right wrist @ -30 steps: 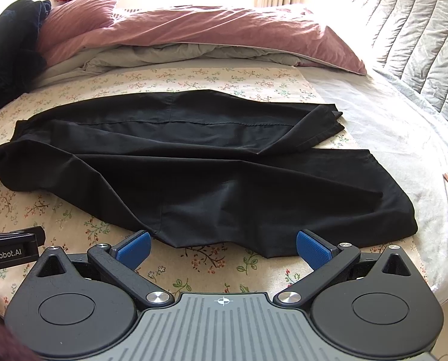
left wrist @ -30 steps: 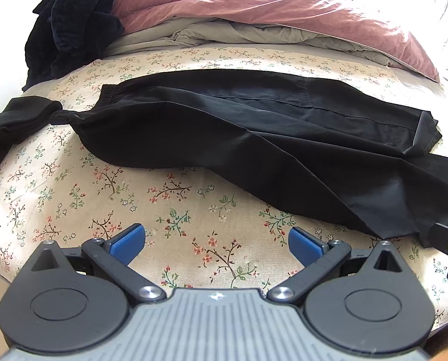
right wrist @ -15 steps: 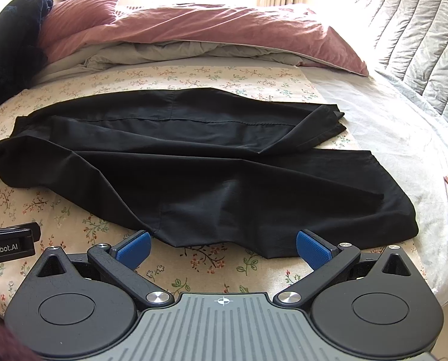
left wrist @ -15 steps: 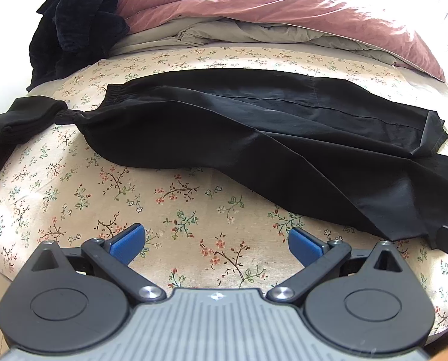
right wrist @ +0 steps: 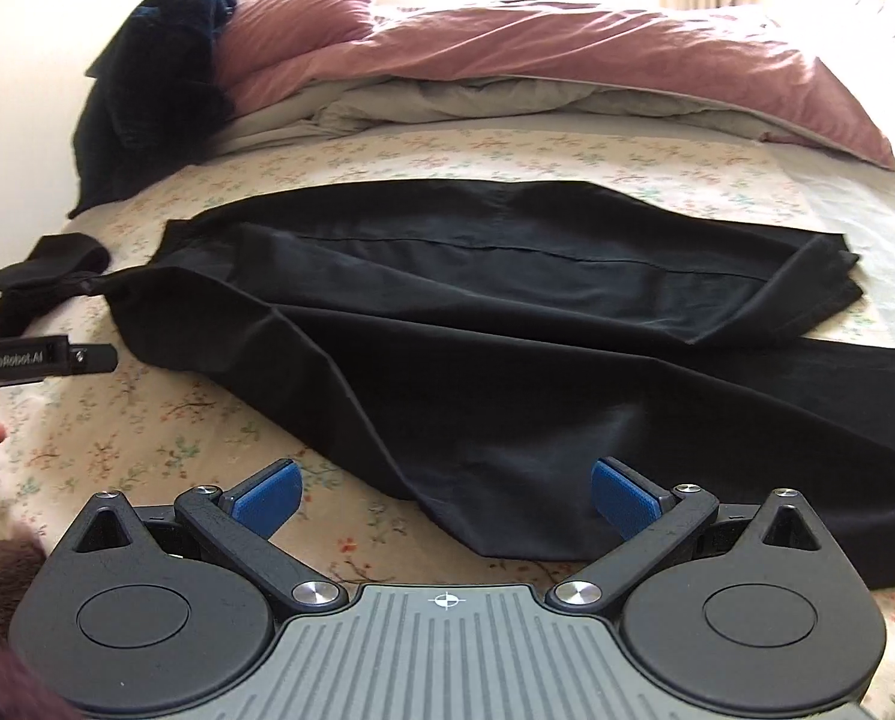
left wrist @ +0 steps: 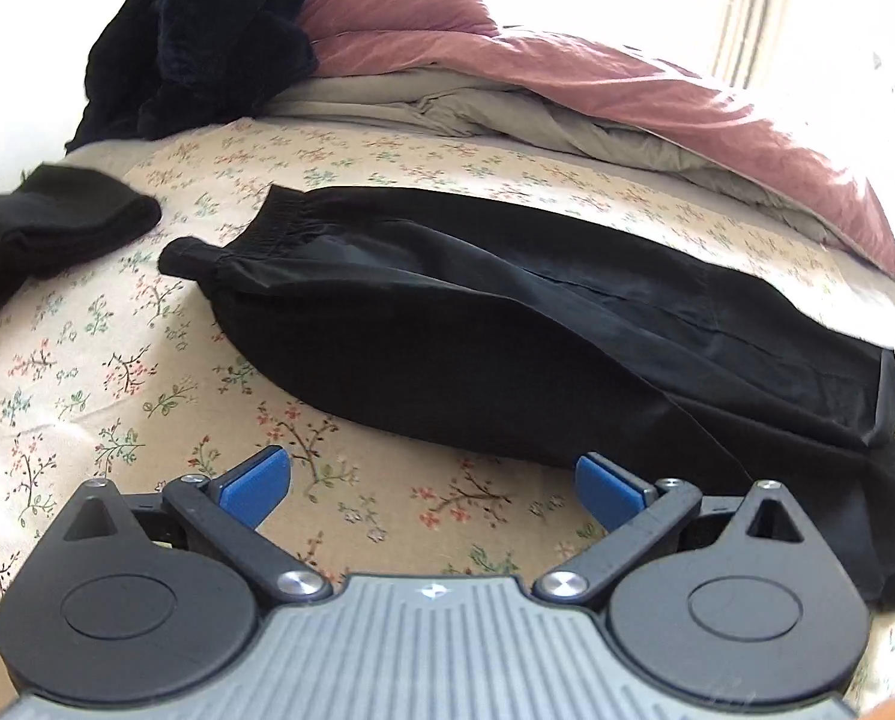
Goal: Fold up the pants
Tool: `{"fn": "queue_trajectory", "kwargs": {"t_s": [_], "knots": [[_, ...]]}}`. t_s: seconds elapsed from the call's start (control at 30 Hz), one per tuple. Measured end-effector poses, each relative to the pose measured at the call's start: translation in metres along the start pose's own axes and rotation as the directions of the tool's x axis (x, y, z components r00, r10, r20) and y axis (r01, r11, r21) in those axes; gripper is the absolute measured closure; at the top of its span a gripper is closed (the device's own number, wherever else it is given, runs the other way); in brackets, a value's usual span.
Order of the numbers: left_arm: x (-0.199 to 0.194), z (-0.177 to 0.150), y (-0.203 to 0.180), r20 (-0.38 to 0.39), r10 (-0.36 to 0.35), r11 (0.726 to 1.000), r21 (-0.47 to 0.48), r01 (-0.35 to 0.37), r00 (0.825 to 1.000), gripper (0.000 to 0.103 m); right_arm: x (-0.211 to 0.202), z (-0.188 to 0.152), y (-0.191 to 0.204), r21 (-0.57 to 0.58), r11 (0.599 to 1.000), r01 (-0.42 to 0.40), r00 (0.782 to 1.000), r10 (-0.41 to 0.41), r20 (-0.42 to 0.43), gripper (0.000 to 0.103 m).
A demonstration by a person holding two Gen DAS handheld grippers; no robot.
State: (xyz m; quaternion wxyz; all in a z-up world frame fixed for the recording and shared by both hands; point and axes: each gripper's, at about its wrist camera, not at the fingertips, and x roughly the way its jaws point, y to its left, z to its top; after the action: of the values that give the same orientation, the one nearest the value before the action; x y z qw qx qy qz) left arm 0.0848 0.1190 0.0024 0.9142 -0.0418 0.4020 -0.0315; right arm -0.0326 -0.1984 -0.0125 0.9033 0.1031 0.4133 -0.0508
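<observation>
a: we see the black pants (right wrist: pixel 507 360) spread across mid-frame on the floral sheet (left wrist: pixel 87 360), and our right gripper (right wrist: pixel 444 495) hangs wide apart at their near edge.

b: our left gripper (left wrist: pixel 432 483) is spread too, gripping nothing; pink duvet (right wrist: pixel 537 54) up top.

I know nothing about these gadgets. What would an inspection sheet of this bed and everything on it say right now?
Surface: floral sheet on a bed, bare near both grippers.
Job's things: black pants lie flat, waistband to the left, the two legs spread apart at their cuffs on the right.
Clutter: small black garment left of the waistband; dark blue clothes heaped at the far left.
Grippers: left gripper open, empty, over the sheet; right gripper open, empty, the pants' near edge between its fingers.
Cables: nothing seen.
Surroundings: pink duvet bunched at the far side, curtains behind it.
</observation>
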Motion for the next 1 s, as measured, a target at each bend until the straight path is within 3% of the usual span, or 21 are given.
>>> {"fn": "queue_trajectory", "kwargs": {"t_s": [0.1,0.23,0.43,0.53,0.6,0.63,0.67,0.7,0.83,1.0], "knots": [[0.01,0.018,0.04,0.014,0.0,0.996,-0.092,0.001,1.0,0.0,0.021,0.007,0.004,-0.02,0.996,-0.088,0.996,0.087,-0.025,0.012],[0.027,0.045,0.083,0.03,-0.035,0.974,-0.222,0.041,0.999,0.0,0.047,0.017,0.017,-0.074,0.989,-0.126,0.992,0.123,-0.036,0.018],[0.062,0.07,0.121,0.033,-0.048,0.928,-0.367,0.057,0.998,0.017,0.082,0.028,0.022,-0.105,0.985,-0.139,0.989,0.132,-0.068,0.027],[0.076,0.074,0.127,0.051,-0.038,0.912,-0.405,0.056,0.998,0.032,0.093,0.028,0.02,-0.102,0.98,-0.172,0.982,0.163,-0.091,0.039],[0.081,0.077,0.132,0.063,-0.04,0.904,-0.423,0.062,0.997,0.062,0.099,0.028,0.017,-0.089,0.975,-0.202,0.975,0.192,-0.111,0.062],[0.082,0.077,0.134,0.065,-0.045,0.901,-0.429,0.068,0.997,0.067,0.103,0.027,0.017,-0.085,0.973,-0.216,0.971,0.205,-0.126,0.071],[0.082,0.076,0.135,0.068,-0.051,0.899,-0.432,0.075,0.996,0.073,0.105,0.025,0.018,-0.082,0.971,-0.226,0.967,0.214,-0.139,0.09],[0.077,0.076,0.136,0.073,-0.047,0.901,-0.428,0.074,0.996,0.076,0.107,0.024,0.021,-0.084,0.97,-0.229,0.965,0.215,-0.148,0.101],[0.057,0.071,0.143,0.087,0.044,0.934,-0.356,-0.01,0.995,0.08,0.094,0.01,0.038,-0.159,0.95,-0.268,0.957,0.243,-0.159,0.102],[0.05,0.047,0.18,0.033,0.083,0.934,-0.351,-0.067,0.996,0.081,0.082,-0.016,0.068,-0.243,0.918,-0.315,0.941,0.268,-0.206,0.103]]}}
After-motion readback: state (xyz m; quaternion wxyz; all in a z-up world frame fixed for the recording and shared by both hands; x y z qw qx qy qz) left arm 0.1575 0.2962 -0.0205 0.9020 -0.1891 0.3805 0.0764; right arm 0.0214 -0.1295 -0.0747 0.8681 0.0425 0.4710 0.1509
